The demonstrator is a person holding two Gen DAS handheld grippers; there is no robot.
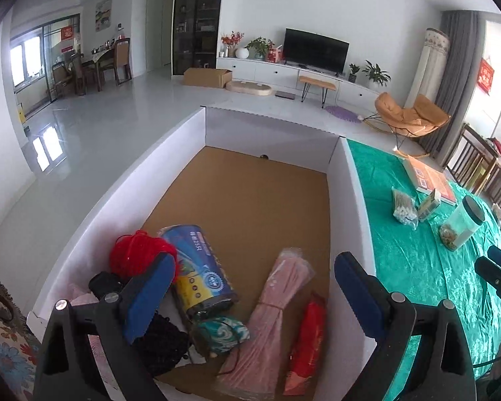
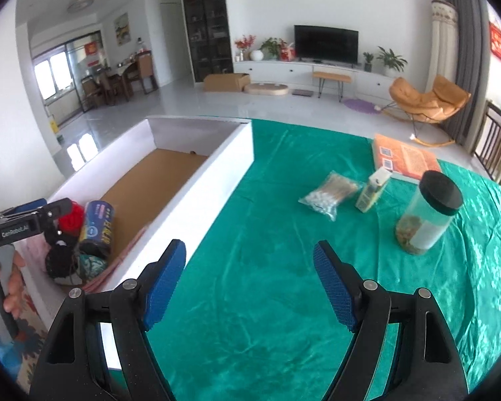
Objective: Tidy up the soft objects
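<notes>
Box: the white box (image 1: 190, 127) with a brown cardboard floor stands on the left part of the counter (image 2: 284, 284), which is covered by a green cloth.
Soft things already in: at the near end of the box lie a red yarn ball (image 1: 135, 254), a blue rolled pack (image 1: 197, 267), a black knitted piece (image 1: 163, 344), a teal patterned bundle (image 1: 222, 332), a pink wrapped cloth (image 1: 274, 314) and a red packet (image 1: 309, 341); the far end is bare.
Left tool: the left tool (image 1: 250, 297) hangs over the near end of the box, jaws wide, nothing between them; the pads touch none of the items.
Right tool: the right tool (image 2: 250, 287) hovers over bare green cloth just right of the box wall, jaws wide and empty.
Still on the counter: a bag of cotton swabs (image 2: 330, 193), a small carton (image 2: 374, 188), a jar with a black lid (image 2: 429, 214) and an orange book (image 2: 405, 160), well apart from the box on the right.
Step in hand: judging by 2 empty tools, a drop-off looks finished and the next pick is being sought.
Next move: probably the swab bag, the only soft-looking item left; the right tool would need to reach forward and right, then close gently on the slippery plastic.
</notes>
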